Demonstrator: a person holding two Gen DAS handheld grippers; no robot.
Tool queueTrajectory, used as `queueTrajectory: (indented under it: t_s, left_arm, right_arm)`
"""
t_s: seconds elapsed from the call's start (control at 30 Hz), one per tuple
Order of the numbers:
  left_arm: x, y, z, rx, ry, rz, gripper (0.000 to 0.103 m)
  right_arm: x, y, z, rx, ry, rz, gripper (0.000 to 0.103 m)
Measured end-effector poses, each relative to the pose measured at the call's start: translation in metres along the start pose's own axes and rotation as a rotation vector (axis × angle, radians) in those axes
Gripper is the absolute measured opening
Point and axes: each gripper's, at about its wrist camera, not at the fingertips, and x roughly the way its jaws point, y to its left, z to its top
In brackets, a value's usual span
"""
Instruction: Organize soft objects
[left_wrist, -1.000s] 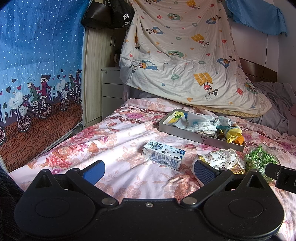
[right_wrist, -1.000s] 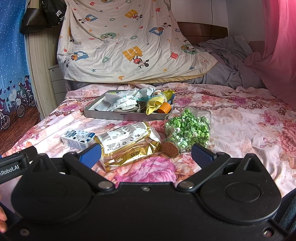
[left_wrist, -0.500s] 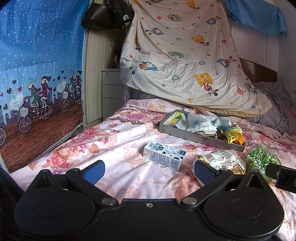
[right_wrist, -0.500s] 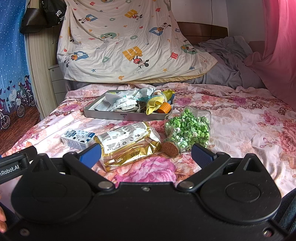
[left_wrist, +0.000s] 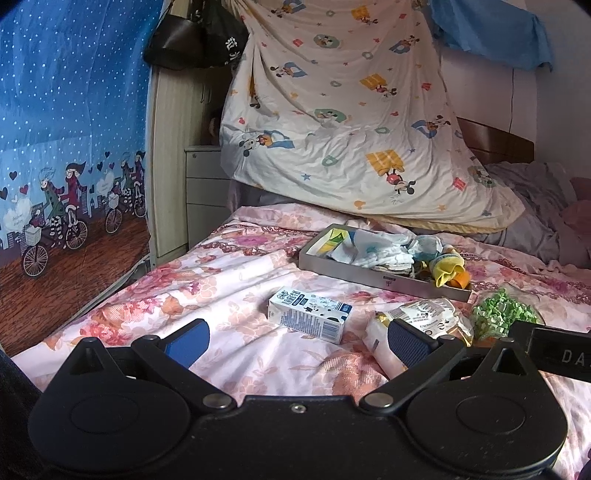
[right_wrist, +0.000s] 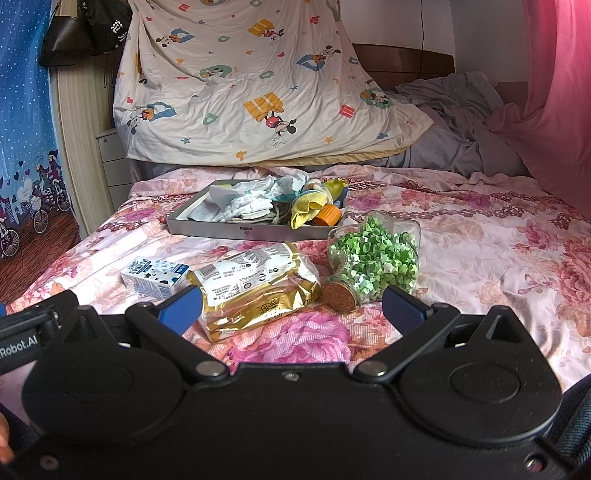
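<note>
A grey tray (right_wrist: 207, 229) (left_wrist: 354, 275) sits on the flowered bed, holding white cloths (right_wrist: 243, 206), a yellow cloth (right_wrist: 306, 212) and an orange cap (right_wrist: 327, 216). In front of it lie a small milk carton (right_wrist: 153, 277) (left_wrist: 308, 319), a gold and white snack bag (right_wrist: 255, 284) (left_wrist: 424, 314) and a corked jar of green paper stars (right_wrist: 373, 258) (left_wrist: 498, 314). My left gripper (left_wrist: 297, 338) is open and empty, low over the bed, near the carton. My right gripper (right_wrist: 291, 306) is open and empty, just short of the bag and jar.
A Mickey-print quilt (right_wrist: 251, 85) hangs behind the tray. Grey bedding (right_wrist: 454, 122) and a pink curtain (right_wrist: 554, 92) are at the right. A drawer unit (left_wrist: 207, 199) and a blue curtain (left_wrist: 66, 129) stand left of the bed.
The left wrist view has shifted slightly, with the carton and tray a little lower and further right. The right gripper has not moved.
</note>
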Motion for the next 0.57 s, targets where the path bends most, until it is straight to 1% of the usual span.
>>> queueTrajectory:
  t_s: [0.23, 0.57]
  left_arm:
    - [0.0004, 0.0028, -0.0001, -0.013, 0.003, 0.003, 0.102]
    - [-0.0013, 0.0001, -0.001, -0.001, -0.01, -0.002, 0.102]
  right_arm:
    - [0.0001, 0.0001, 0.0001, 0.0, 0.0, 0.0, 0.102]
    - [0.0002, -0.0002, -0.0001, -0.001, 0.001, 0.0, 0.102]
